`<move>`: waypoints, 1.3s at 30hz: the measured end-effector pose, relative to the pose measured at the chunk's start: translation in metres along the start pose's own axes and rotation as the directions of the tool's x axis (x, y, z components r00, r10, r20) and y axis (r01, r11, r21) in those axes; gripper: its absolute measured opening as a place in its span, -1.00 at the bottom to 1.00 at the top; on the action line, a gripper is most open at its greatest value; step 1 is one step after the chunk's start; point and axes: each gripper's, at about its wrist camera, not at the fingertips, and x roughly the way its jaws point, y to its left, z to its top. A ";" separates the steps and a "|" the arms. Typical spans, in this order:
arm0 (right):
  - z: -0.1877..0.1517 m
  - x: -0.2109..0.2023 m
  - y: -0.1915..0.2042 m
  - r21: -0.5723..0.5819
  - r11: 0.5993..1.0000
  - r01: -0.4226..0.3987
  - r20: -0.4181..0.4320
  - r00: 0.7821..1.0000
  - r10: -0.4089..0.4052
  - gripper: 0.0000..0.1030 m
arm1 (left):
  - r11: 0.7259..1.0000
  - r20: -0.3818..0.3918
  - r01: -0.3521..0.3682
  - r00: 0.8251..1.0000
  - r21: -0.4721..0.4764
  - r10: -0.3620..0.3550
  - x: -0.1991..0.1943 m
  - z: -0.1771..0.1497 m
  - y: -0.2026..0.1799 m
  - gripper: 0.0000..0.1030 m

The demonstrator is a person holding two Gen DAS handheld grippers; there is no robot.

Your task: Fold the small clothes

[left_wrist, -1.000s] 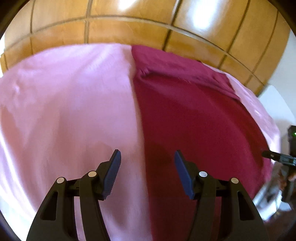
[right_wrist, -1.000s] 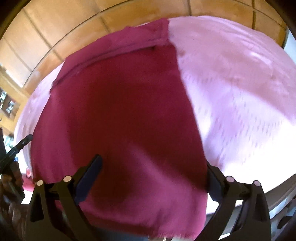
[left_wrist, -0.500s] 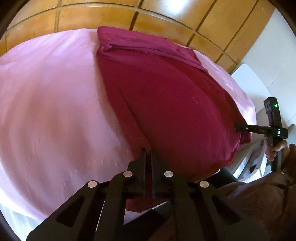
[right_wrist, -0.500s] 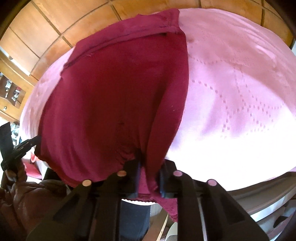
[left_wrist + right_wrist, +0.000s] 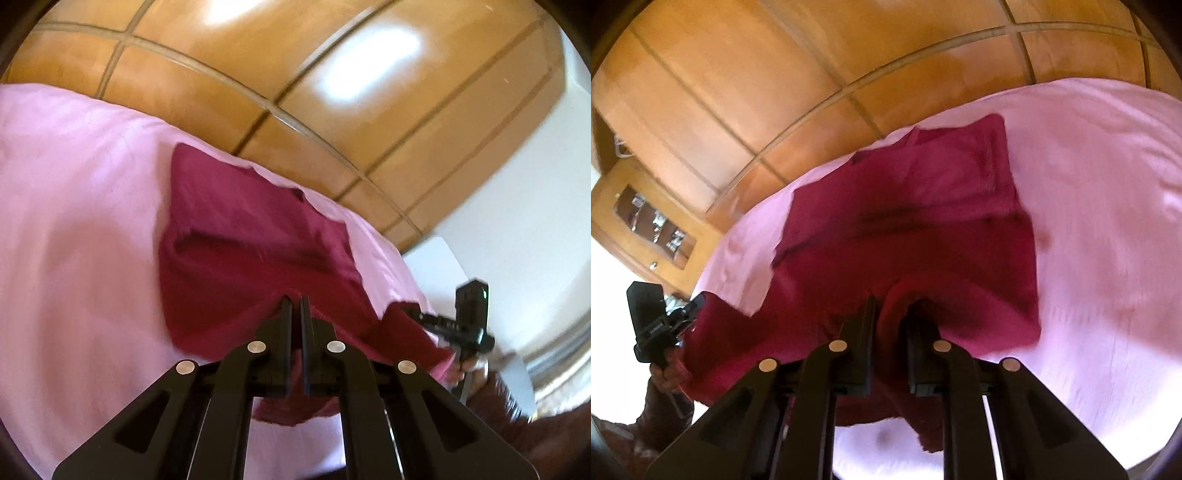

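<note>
Maroon garment (near edge raised) pinched by left gripper, right gripper, pink sheet beneath

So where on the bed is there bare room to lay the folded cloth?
Left of the red cloth the pink sheet lies bare; right of it, in the right wrist view, also bare. The near edge is crowded by both grippers, left and right, pinching the cloth.

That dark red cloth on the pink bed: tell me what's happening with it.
A person is folding the dark red garment on the pink bedsheet, using a handheld gripper in each hand. The left gripper and the right gripper each have their jaws shut on a near corner of the garment. That near edge is raised off the sheet, while the far part lies flat near the wooden headboard.
</note>
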 end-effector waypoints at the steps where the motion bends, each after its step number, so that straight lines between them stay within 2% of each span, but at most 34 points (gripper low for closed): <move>1: 0.010 0.005 -0.004 0.004 1.000 0.011 0.001 1.000 -0.011 -0.76 | 1.000 0.008 -0.016 1.000 -0.015 0.016 0.005 0.009 0.003 -0.95; 3: 0.027 0.014 -0.008 0.005 0.999 0.034 0.003 0.999 -0.034 -0.74 | 0.996 0.015 -0.066 0.998 -0.058 0.067 0.022 0.032 0.013 -0.95; 4: 0.036 0.017 -0.011 0.016 0.999 0.036 0.001 0.999 -0.036 -0.63 | 0.992 0.016 -0.093 0.995 -0.080 0.095 0.029 0.042 0.018 -0.91; 5: 0.044 0.021 -0.016 0.041 0.999 0.035 0.005 0.999 -0.035 -0.49 | 0.987 0.014 -0.123 0.992 -0.101 0.125 0.034 0.049 0.022 -0.59; 6: 0.049 0.020 -0.020 0.060 0.998 0.024 0.013 1.000 -0.025 0.04 | 0.980 0.019 -0.146 0.988 -0.138 0.150 0.038 0.057 0.028 -0.30; 7: 0.053 0.018 -0.022 0.079 0.997 0.015 0.034 0.999 -0.017 0.49 | 0.975 0.035 -0.145 0.988 -0.167 0.152 0.037 0.060 0.034 0.25; 8: 0.057 0.013 -0.025 0.101 0.995 0.005 0.068 0.998 -0.012 0.56 | 0.968 0.072 -0.140 0.985 -0.210 0.158 0.033 0.063 0.041 0.35; 9: 0.058 0.008 -0.028 0.112 0.994 -0.014 0.091 0.996 0.004 0.58 | 0.963 0.092 -0.142 0.982 -0.230 0.167 0.029 0.063 0.047 0.35; 11: 0.057 -0.002 -0.031 0.120 0.992 -0.044 0.114 0.993 0.031 0.75 | 0.958 0.083 -0.165 0.979 -0.233 0.188 0.022 0.053 0.057 0.35; 15: 0.039 -0.016 -0.041 0.115 0.993 -0.014 0.117 0.993 0.000 0.81 | 0.961 0.017 -0.193 0.980 -0.198 0.201 0.015 0.021 0.068 0.35; 19: 0.007 -0.011 -0.050 0.074 0.994 0.079 0.050 0.995 -0.083 0.81 | 0.975 -0.036 -0.180 0.984 -0.130 0.177 0.020 -0.015 0.062 0.35; 21: -0.002 0.001 -0.051 0.041 0.988 0.146 0.022 0.989 -0.147 0.74 | 0.976 -0.076 -0.203 0.977 -0.077 0.197 0.033 -0.026 0.054 0.34; 22: -0.003 0.010 -0.052 0.032 0.986 0.163 0.013 0.987 -0.163 0.52 | 0.974 -0.089 -0.223 0.972 -0.048 0.218 0.040 -0.028 0.051 0.19; 23: -0.004 0.019 -0.053 0.021 0.983 0.183 -0.001 0.983 -0.183 0.34 | 0.972 -0.105 -0.233 0.968 -0.020 0.230 0.049 -0.030 0.048 -0.10; 24: -0.004 0.030 -0.053 0.007 0.978 0.210 -0.024 0.978 -0.209 0.04 | 0.970 -0.121 -0.244 0.963 -0.010 0.241 0.057 -0.030 0.047 -0.25; 25: -0.004 0.038 -0.052 -0.005 0.972 0.234 -0.037 0.972 -0.234 -0.13 | 0.962 -0.125 -0.272 0.955 -0.003 0.269 0.062 -0.030 0.047 -0.54; 26: -0.003 0.043 -0.052 -0.014 0.970 0.242 -0.031 0.970 -0.242 -0.27 | 0.959 -0.119 -0.284 0.952 -0.001 0.282 0.064 -0.029 0.048 -0.73; 27: -0.002 0.043 -0.050 -0.015 0.972 0.236 -0.025 0.971 -0.236 -0.41 | 0.961 -0.118 -0.276 0.955 -0.012 0.272 0.063 -0.028 0.048 -0.75; 33: -0.012 0.021 -0.034 -0.025 0.984 0.174 -0.011 0.985 -0.175 -0.52 | 0.965 -0.109 -0.261 0.959 0.024 0.262 0.035 -0.034 0.042 -0.83; 37: -0.038 0.005 -0.020 -0.060 0.990 0.127 -0.063 0.989 -0.131 -0.53 | 0.970 -0.114 -0.244 0.963 0.011 0.243 0.000 -0.050 0.042 -0.83; 39: -0.058 -0.003 -0.018 -0.066 0.992 0.106 -0.102 0.988 -0.112 -0.53 | 0.971 -0.136 -0.241 0.961 0.007 0.239 -0.016 -0.068 0.038 -0.83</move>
